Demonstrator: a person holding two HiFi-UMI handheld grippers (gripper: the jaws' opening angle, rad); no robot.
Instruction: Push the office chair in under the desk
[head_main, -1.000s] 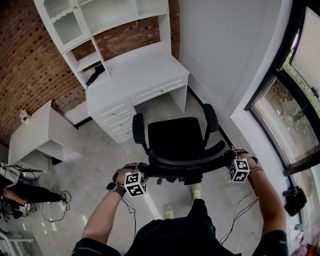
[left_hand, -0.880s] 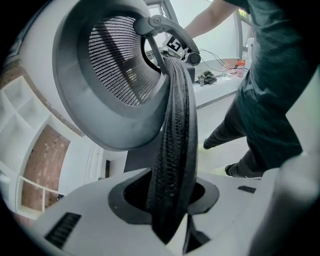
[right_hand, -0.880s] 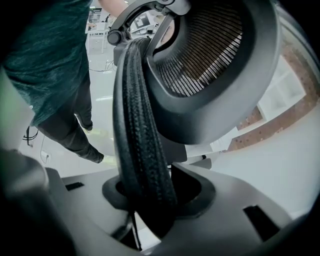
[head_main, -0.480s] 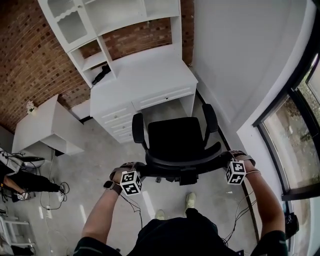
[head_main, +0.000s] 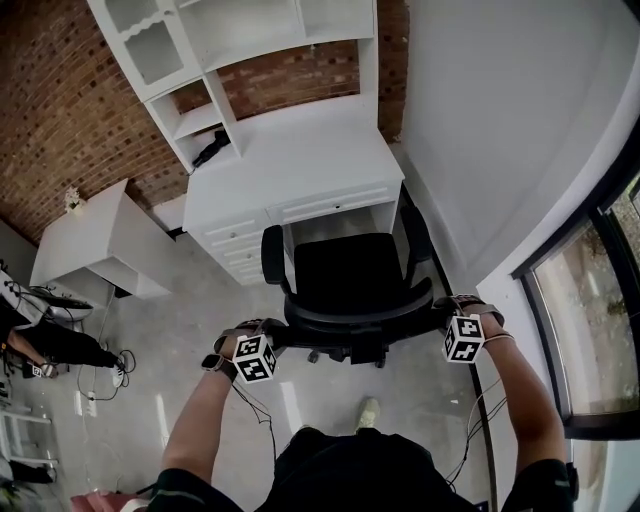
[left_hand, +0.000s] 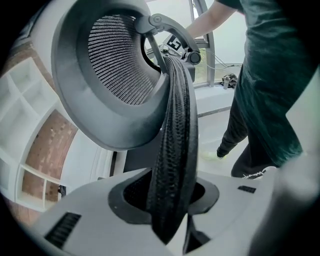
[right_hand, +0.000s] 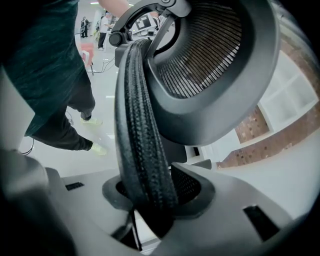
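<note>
The black office chair (head_main: 345, 275) faces the white desk (head_main: 300, 160), its seat front at the kneehole and its armrests beside the opening. My left gripper (head_main: 272, 337) is shut on the left end of the mesh backrest's top rim (left_hand: 175, 150). My right gripper (head_main: 442, 312) is shut on the right end of the same rim (right_hand: 142, 140). In the left gripper view the ribbed black rim runs down between the jaws of the left gripper (left_hand: 172, 210). The right gripper view shows the rim likewise pinched in the right gripper (right_hand: 152, 210). The curved headrest (left_hand: 115, 75) hangs just above.
A white hutch (head_main: 230, 30) with shelves stands on the desk against a brick wall. A drawer stack (head_main: 235, 245) flanks the kneehole on the left. A low white cabinet (head_main: 95, 250) is further left. Cables (head_main: 100, 390) lie on the floor. A white wall (head_main: 500, 150) and window are right.
The chair has rolled forward toward the desk with both grippers still on the backrest. Its seat front has reached the kneehole. The person has stepped forward behind it.
</note>
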